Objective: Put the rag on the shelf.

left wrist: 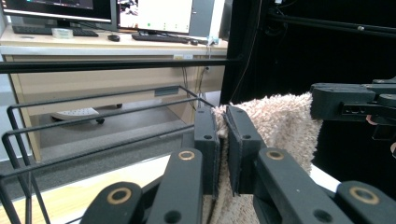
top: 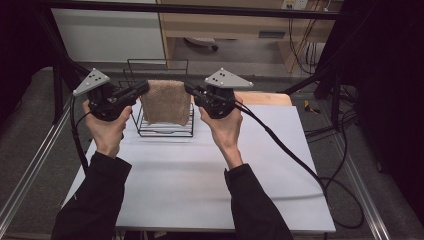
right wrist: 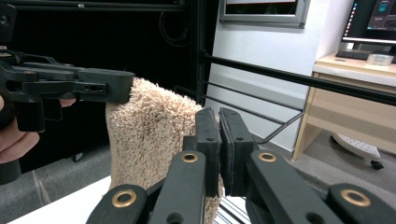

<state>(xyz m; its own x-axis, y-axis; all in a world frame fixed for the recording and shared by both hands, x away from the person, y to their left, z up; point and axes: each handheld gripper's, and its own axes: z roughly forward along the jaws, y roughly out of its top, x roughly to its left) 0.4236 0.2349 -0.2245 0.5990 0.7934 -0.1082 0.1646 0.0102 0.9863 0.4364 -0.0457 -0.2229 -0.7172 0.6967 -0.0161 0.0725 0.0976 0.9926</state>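
No writing can be read on anything. The left gripper (top: pixel 142 89) pinches the left top corner of a shaggy beige towel (top: pixel 166 101), and the right gripper (top: pixel 189 89) pinches its right top corner, so the cloth hangs flat between their fingers. Just beneath them stands a black wire rack (top: pixel 165 129) on a smooth white table (top: pixel 200 175). Beyond the fingers sits a pale wooden desk (left wrist: pixel 93 74) with monitors (left wrist: pixel 154 14).
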